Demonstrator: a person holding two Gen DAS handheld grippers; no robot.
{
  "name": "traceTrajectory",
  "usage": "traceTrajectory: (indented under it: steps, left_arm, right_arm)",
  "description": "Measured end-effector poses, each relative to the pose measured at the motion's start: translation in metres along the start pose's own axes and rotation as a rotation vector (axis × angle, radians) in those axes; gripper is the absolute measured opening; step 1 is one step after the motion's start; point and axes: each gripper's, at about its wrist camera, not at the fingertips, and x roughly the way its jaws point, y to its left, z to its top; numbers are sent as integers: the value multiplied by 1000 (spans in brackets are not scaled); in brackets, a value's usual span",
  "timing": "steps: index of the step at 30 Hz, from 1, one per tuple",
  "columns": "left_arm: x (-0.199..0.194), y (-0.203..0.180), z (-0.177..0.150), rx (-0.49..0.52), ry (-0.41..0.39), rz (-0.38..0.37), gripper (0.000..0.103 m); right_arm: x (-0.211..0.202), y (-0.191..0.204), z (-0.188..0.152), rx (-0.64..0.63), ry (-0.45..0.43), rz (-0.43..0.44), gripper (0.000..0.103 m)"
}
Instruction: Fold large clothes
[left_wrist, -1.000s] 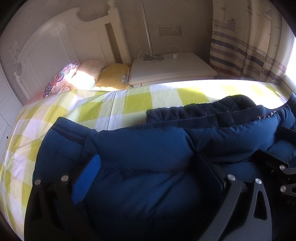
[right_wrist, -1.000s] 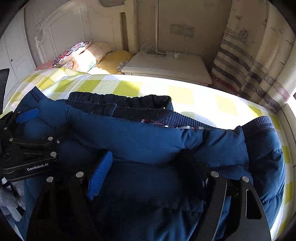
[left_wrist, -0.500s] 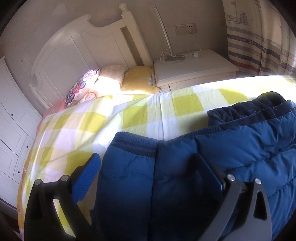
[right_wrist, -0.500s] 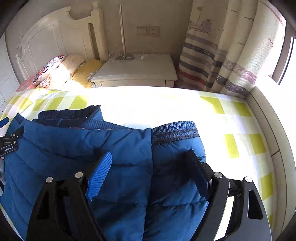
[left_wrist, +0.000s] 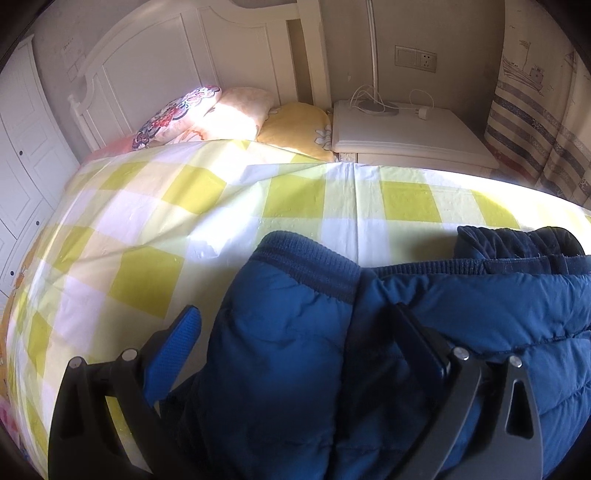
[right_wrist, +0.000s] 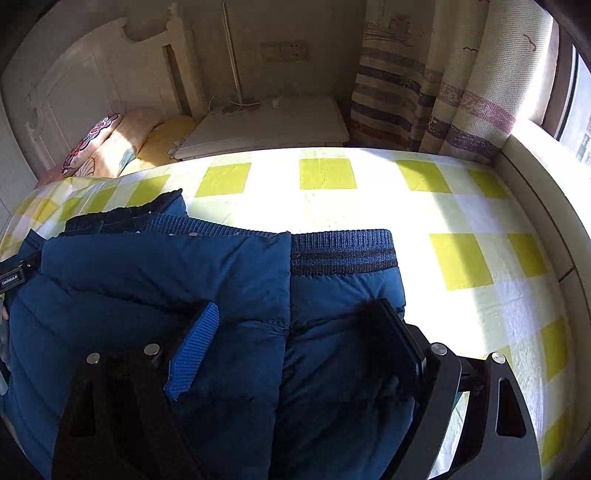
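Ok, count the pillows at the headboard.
3, in a row against the headboard: floral pillow on the left, peach pillow in the middle, yellow pillow beside the nightstand. Others may be hidden.

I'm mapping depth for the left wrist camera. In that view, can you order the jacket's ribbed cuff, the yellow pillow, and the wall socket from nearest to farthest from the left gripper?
From the left gripper:
1. Ribbed cuff of the blue jacket, just ahead of the fingers.
2. Yellow pillow, at the head of the bed, beside the nightstand.
3. Wall socket, on the wall above the nightstand.
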Motion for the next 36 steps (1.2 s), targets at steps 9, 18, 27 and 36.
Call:
traceTrajectory:
  steps: [9,18,27,36]
  left_arm:
    - [-102,-71,-52,272,-198,-121,100]
    - [-86,-59,-64,228,-181,-55,101]
    - [-60,17,-40,14,-82,-86,100]
    - [-23,-77,8,177,-58,-83,100]
  right_arm:
    - [-76,100,-38,-240,-109,129,88]
    - [-57,87,-55,-218,-79,44,91]
    - [-49,22,-43,-27,-30,25,92]
    - [4,116,22,-258,-20,9,84]
